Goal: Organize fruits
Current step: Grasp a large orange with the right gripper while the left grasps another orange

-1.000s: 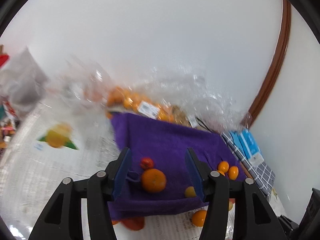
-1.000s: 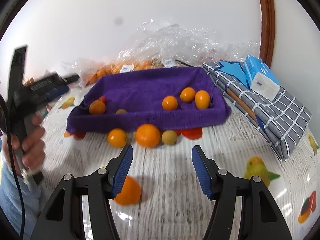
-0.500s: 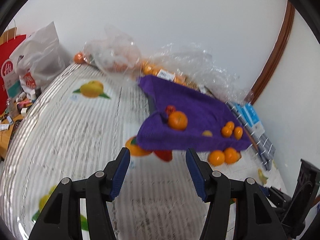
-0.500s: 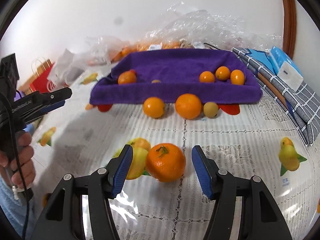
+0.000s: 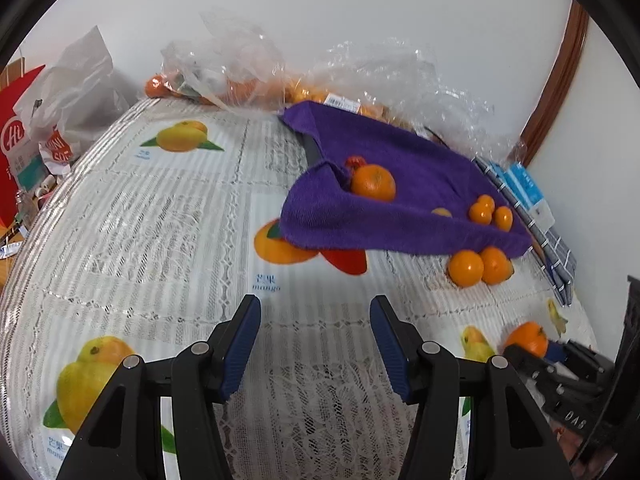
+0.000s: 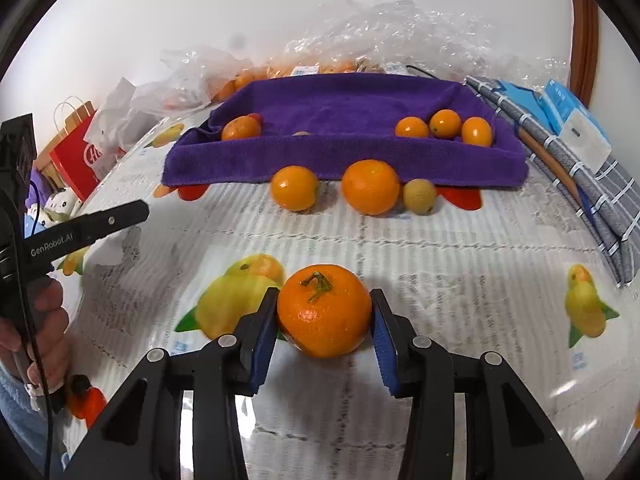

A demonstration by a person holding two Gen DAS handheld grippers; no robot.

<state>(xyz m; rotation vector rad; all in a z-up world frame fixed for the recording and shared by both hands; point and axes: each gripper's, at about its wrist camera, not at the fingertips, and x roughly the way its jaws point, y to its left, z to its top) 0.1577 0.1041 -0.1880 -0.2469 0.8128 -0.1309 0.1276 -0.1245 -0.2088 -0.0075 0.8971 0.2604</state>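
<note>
R gripper point(image 6: 324, 312): yr jaws have just been closing; both blue pads now against the sides of the stemmed mandarin point(image 6: 324, 310), which sits on the tablecloth point(image 6: 460, 264) near its front edge.
L gripper point(image 5: 315, 336): yr jaws stand part-open w/ nothing between, over bare cloth in front of the purple towel tray point(image 5: 400, 216).
Yr L hand point(image 6: 38, 328): seen in R cam at the table's left edge, gripping the handle.
Tray: toward the back edge; holds one mandarin point(image 6: 241, 128) at its left end, 3 small oranges point(image 6: 445, 123) at its right end.
Loose fruit: 2 oranges point(image 6: 370, 187) + a pale yellowish fruit point(image 6: 419, 196) just in front of the tray's front wall.
Back edge: clear plastic bags point(image 6: 400, 28) w/ more fruit.
</note>
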